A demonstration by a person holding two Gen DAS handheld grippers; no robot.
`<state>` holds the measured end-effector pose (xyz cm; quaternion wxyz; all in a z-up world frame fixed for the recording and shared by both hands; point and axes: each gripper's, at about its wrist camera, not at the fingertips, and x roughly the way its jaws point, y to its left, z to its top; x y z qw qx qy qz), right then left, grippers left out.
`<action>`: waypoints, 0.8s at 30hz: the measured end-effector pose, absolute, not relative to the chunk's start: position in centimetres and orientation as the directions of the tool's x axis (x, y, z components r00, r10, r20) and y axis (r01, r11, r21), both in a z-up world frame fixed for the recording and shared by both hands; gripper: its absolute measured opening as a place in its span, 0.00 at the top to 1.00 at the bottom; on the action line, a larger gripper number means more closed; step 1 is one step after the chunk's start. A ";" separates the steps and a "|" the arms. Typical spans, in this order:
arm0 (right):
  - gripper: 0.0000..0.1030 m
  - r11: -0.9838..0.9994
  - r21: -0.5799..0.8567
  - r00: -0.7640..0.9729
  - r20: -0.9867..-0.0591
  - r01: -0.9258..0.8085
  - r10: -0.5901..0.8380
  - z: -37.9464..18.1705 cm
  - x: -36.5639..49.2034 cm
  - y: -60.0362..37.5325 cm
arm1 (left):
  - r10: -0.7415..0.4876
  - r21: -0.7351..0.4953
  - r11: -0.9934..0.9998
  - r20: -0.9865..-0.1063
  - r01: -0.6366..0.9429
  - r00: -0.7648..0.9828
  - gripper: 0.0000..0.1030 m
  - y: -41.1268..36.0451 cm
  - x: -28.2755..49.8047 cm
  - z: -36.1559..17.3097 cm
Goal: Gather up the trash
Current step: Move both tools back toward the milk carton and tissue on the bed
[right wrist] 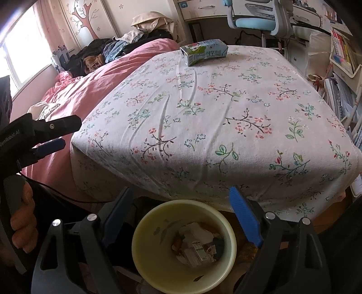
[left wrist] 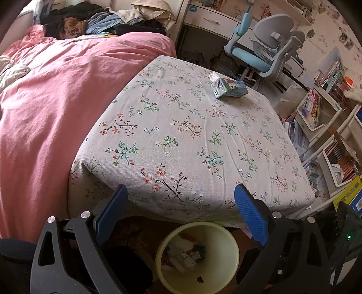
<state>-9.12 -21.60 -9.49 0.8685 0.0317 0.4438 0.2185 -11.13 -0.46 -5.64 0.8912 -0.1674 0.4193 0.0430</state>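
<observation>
Both my grippers, left and right, hang apart and empty over the bin. The carton lies near the table's far edge; reaching could nudge it off.

A child's bedroom in a home, used for sleep and study.

A bed under a pink cover is seen along the wall, with clothes heaped at its far end. Beside the bed a worktop is draped in a flowered cloth. A blue and grey desk chair is drawn up to a white desk with drawers. Open shelves at the side are packed with books and papers. The walls are papered in a pale pattern, and a tree motif is painted on the wardrobe door near a curtained window. A yellow waste bin is stood on the floor.
</observation>
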 end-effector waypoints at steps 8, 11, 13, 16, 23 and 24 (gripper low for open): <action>0.19 0.904 0.246 0.510 -0.759 -0.350 0.404 -9.5 -9.1 -21.6 | -0.076 -0.285 0.932 -0.756 -0.223 0.650 0.11 -0.1 -11.1 -5.6; 0.19 0.904 0.245 0.510 -0.760 -0.350 0.403 -9.5 -9.1 -21.6 | -0.075 -0.287 0.931 -0.756 -0.226 0.651 0.11 -0.1 -11.1 -5.6; 0.19 0.904 0.245 0.510 -0.759 -0.351 0.404 -9.5 -9.1 -21.6 | -0.074 -0.286 0.931 -0.757 -0.227 0.649 0.11 -0.1 -11.1 -5.6; 0.19 0.904 0.245 0.511 -0.759 -0.350 0.404 -9.5 -9.1 -21.6 | -0.070 -0.279 0.933 -0.761 -0.228 0.645 0.11 -0.1 -11.0 -5.7; 0.19 0.904 0.245 0.511 -0.759 -0.350 0.404 -9.5 -9.0 -21.6 | -0.067 -0.280 0.931 -0.761 -0.233 0.645 0.11 0.0 -11.0 -5.7; 0.19 0.904 0.246 0.511 -0.759 -0.350 0.404 -9.6 -9.1 -21.6 | -0.067 -0.280 0.931 -0.761 -0.234 0.645 0.11 0.0 -11.0 -5.7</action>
